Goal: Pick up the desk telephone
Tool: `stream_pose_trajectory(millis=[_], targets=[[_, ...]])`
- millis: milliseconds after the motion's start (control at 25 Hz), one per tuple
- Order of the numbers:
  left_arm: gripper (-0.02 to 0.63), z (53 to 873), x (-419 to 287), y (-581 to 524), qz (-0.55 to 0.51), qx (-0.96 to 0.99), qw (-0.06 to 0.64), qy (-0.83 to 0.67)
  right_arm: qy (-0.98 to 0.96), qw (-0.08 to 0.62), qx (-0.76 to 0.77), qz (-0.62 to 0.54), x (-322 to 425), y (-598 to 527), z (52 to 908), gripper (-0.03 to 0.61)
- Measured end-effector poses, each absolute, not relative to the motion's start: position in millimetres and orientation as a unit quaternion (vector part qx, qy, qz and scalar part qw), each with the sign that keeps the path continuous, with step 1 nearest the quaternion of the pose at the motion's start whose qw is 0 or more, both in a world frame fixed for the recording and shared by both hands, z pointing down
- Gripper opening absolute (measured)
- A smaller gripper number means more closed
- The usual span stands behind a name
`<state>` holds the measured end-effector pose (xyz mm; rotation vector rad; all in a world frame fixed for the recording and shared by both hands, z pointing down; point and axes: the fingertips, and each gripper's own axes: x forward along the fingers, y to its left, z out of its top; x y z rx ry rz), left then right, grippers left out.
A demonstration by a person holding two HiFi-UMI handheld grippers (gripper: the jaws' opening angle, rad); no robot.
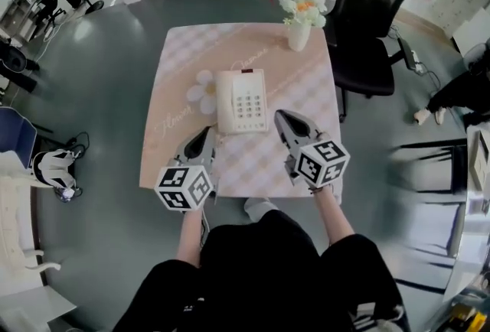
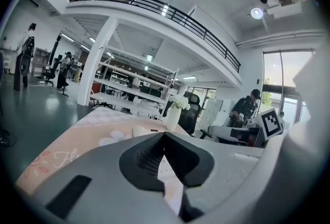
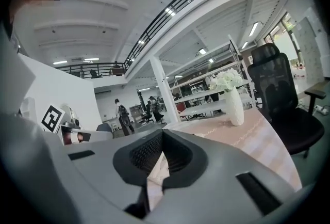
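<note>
Both grippers, left and right, have jaws closed and empty. They flank the desk telephone on the table, without contact.

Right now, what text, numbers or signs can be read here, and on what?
"Fl…": white cursive on the pink checked tablecloth, rest cut off.
Keypad of the cream desk telephone: digits too small to read.
On the black-and-white marker cubes: patterns only, no words.
</note>
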<state>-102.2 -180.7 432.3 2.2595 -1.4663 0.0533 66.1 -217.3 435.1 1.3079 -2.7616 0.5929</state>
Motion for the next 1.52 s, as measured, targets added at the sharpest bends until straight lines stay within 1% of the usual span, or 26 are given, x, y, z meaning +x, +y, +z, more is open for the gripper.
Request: stream_pose_trajectory(millis=[240,400,640,840,920,1040,1120,1280,1400,1520], targets=[[-0.002,452.2,-106.7,-206.7,0.026,0.802,0.263,-0.536,-0.889,0.032,0.407,0.209,61.7,-245.9,450.7,-0.008],[-0.002,460.5,-107.3,-227.6,0.019,0.799,0.288,-0.528,-0.884,0.03,0.409,0.222,61.0,-265.4,459.4,-0.008],[-0.002,485.8,-112.5,-251.3,0.052,0.785,0.326,-0.525,-0.866,0.045,0.426,0.257,61.6,-285.9,485.9,-0.008],[0.0,507.4,-111.6,-271.0,0.051,0.775,0.365,-0.513,-0.848,0.043,0.43,0.306,62.4,-306.0,512.0,-0.008],[0.018,517.9,-111.8,-277.1,0.054,0.772,0.38,-0.507,-0.842,0.045,0.435,0.315,61.4,-312.2,522.4,-0.008],[0.074,528.2,-114.5,-283.6,0.054,0.77,0.395,-0.499,-0.839,0.061,0.43,0.327,56.5,-316.7,536.6,0.008],[0.101,533.7,-112.0,-288.7,0.051,0.77,0.407,-0.488,-0.834,0.065,0.427,0.343,56.3,-320.3,544.8,0.034],[0.156,547.1,-107.6,-296.4,0.044,0.764,0.437,-0.472,-0.814,0.047,0.422,0.397,53.0,-325.9,561.6,0.097],[0.208,553.3,-106.2,-300.5,0.035,0.759,0.452,-0.467,-0.804,0.037,0.423,0.415,51.3,-332.2,568.3,0.123],[0.258,559.6,-104.2,-303.9,0.045,0.761,0.458,-0.457,-0.793,0.03,0.42,0.441,48.1,-338.7,571.9,0.178]])
